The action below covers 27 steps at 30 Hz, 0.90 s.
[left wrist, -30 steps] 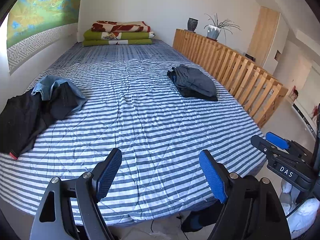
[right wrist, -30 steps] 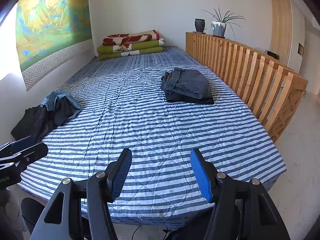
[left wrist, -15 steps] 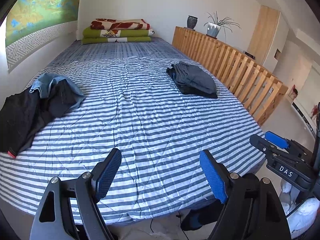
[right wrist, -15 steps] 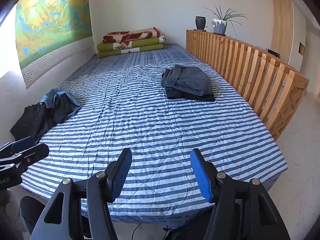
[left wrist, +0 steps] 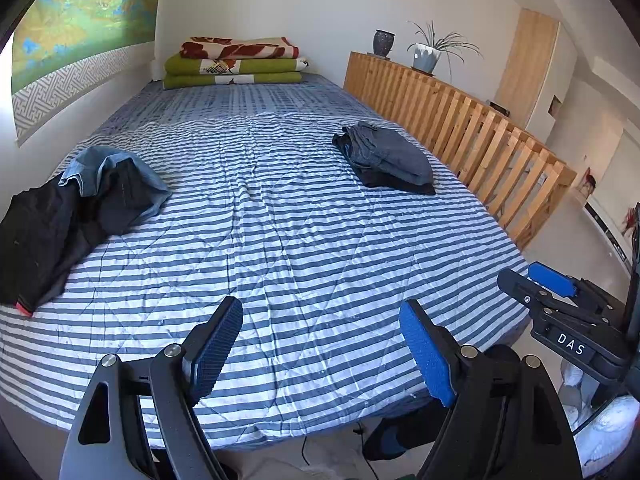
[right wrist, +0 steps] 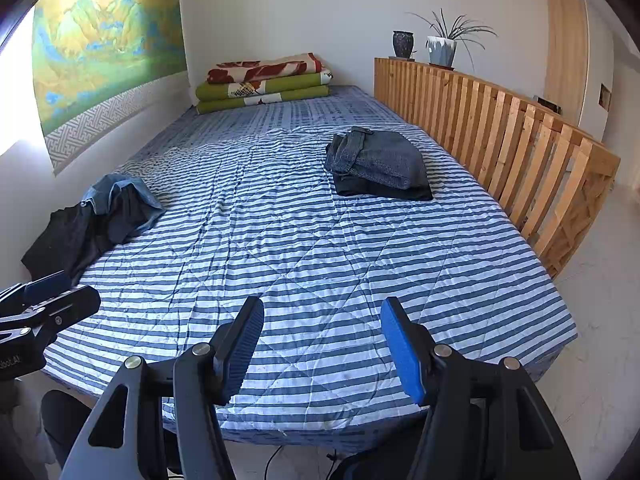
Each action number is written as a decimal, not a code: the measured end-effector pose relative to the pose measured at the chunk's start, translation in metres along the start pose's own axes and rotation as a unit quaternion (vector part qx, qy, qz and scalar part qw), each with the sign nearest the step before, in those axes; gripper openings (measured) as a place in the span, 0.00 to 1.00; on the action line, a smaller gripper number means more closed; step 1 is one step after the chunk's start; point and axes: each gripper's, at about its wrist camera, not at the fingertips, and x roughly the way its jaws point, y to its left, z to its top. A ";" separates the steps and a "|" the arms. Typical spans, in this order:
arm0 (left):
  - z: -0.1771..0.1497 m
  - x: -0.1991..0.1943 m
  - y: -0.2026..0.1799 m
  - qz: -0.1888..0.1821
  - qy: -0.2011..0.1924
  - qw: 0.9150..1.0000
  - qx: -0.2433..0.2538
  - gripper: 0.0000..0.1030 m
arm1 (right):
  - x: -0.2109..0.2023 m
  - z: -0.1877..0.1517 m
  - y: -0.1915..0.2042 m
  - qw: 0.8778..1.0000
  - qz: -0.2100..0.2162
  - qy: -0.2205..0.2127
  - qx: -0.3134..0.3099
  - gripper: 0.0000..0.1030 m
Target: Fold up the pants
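Note:
A crumpled heap of unfolded pants (left wrist: 68, 216) (right wrist: 96, 220), black ones and light-blue jeans, lies at the bed's left edge. A neat stack of folded dark pants (left wrist: 388, 160) (right wrist: 380, 166) rests on the right side near the rail. My left gripper (left wrist: 320, 312) hovers open over the bed's near edge, nothing between its blue pads. My right gripper (right wrist: 322, 312) is open too, above the foot of the bed, and shows at the right edge of the left wrist view (left wrist: 552, 284). Both are far from either pile.
The blue-and-white striped quilt (left wrist: 280, 220) covers a long bed. A wooden slat rail (left wrist: 472, 128) (right wrist: 520, 136) runs along its right side, topped by a vase and a potted plant (right wrist: 440, 48). Folded blankets (left wrist: 236, 64) lie at the head. A wall hanging covers the left wall.
Both grippers have drifted slightly, so the bed and piles shift a little in view. The jaws stay open and nothing on the bed has moved.

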 end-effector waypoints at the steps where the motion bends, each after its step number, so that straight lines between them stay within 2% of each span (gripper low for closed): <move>1: 0.000 0.000 0.000 0.000 0.000 1.000 0.000 0.81 | 0.000 0.000 0.000 1.000 0.000 0.000 0.000 0.55; 27: -0.003 0.003 0.006 -0.003 0.004 1.000 0.001 0.81 | 0.009 -0.001 0.000 1.000 0.003 0.012 -0.004 0.55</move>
